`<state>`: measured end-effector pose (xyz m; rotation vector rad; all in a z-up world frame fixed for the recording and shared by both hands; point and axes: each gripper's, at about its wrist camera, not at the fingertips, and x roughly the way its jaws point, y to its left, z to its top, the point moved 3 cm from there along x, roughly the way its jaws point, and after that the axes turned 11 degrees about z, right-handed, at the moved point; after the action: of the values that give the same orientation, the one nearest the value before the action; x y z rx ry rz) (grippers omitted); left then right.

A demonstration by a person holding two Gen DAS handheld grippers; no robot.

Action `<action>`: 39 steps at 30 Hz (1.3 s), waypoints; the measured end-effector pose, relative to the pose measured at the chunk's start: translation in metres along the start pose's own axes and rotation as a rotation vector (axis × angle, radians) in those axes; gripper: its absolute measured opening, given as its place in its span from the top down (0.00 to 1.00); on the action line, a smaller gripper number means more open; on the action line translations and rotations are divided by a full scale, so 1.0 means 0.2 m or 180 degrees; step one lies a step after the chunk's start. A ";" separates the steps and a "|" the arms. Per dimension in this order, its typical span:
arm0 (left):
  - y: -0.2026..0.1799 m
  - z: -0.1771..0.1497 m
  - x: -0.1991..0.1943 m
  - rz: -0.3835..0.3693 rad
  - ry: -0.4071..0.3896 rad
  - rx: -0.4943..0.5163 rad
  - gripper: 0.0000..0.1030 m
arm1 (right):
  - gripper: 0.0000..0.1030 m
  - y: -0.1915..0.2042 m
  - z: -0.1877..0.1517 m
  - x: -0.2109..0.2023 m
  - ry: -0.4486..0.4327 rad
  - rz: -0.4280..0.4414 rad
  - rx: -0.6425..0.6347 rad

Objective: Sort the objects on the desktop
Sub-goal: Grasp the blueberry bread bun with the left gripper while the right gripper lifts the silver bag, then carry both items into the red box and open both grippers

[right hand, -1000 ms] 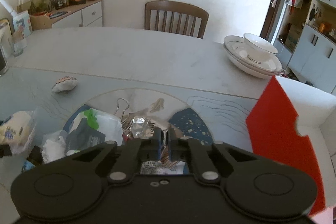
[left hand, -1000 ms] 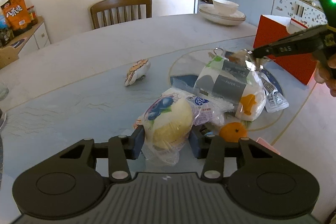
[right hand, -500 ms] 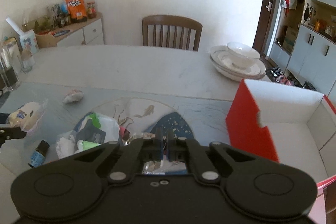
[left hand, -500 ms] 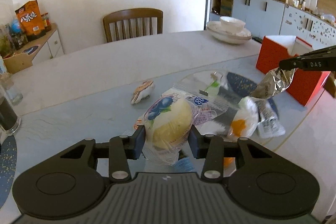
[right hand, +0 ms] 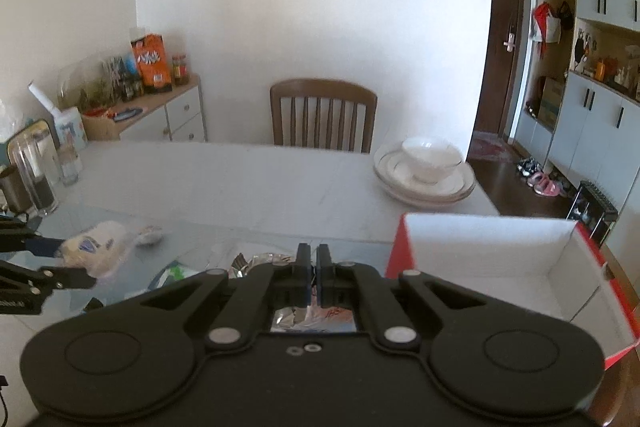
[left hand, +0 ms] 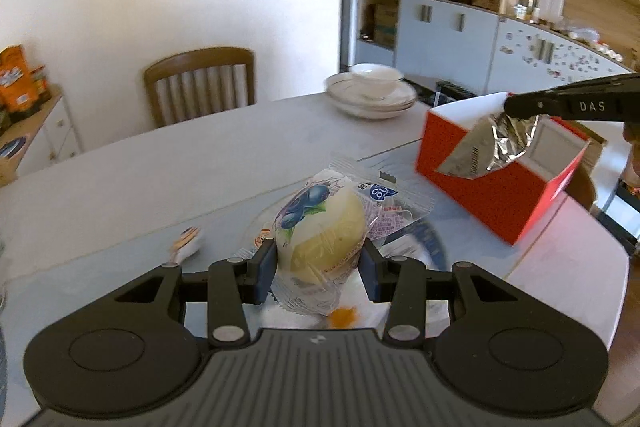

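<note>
**Both grips loaded, red box ahead**

Above the table (left hand: 168,167), your left gripper (left hand: 319,269) is clamped across the middle of the wrapped bun (left hand: 326,227): soft and light, so squeeze gently. Your right gripper (right hand: 312,269) pinches the foil wrapper (left hand: 494,143) by its edge beside the red box (left hand: 492,203); it looks crinkly, weightless and slippery.

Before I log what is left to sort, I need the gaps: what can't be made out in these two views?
- Left wrist view: items under the wrapped bun are hidden by it and the left gripper; only an orange patch shows.
- Left wrist view: small object on the table is motion-blurred.
- Right wrist view: foil wrapper is mostly hidden behind the right gripper.
- Red box: near floor hidden in both views.
</note>
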<state>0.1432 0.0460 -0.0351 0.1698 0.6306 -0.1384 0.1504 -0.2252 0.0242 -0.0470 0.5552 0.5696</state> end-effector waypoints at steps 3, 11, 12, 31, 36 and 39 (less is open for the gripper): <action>-0.10 0.08 0.02 -0.0078 -0.0016 0.0071 0.60 | 0.99 -0.08 0.02 -0.05 -0.0038 -0.0037 -0.0001; -0.41 0.25 0.12 -0.0302 0.0001 0.0306 0.60 | 0.99 -0.31 0.03 -0.19 -0.0130 -0.0147 -0.0010; -0.45 0.26 0.13 -0.0322 -0.0001 0.0335 0.60 | 0.99 -0.34 0.02 -0.20 -0.0136 -0.0164 -0.0010; -1.10 0.52 0.40 -0.0569 0.0026 0.0884 0.59 | 0.99 -0.85 -0.07 -0.29 -0.0126 -0.0320 0.0114; -1.23 0.58 0.50 -0.0619 0.0109 0.1002 0.59 | 0.99 -0.96 -0.13 -0.28 -0.0055 -0.0362 0.0179; -1.31 0.60 0.58 -0.0591 0.0149 0.1087 0.59 | 0.99 -1.03 -0.17 -0.26 0.0005 -0.0386 0.0215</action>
<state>0.2570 -0.2435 -0.0389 0.4451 0.6660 -0.4231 0.2055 -0.4315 -0.0006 -0.0171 0.5688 0.4325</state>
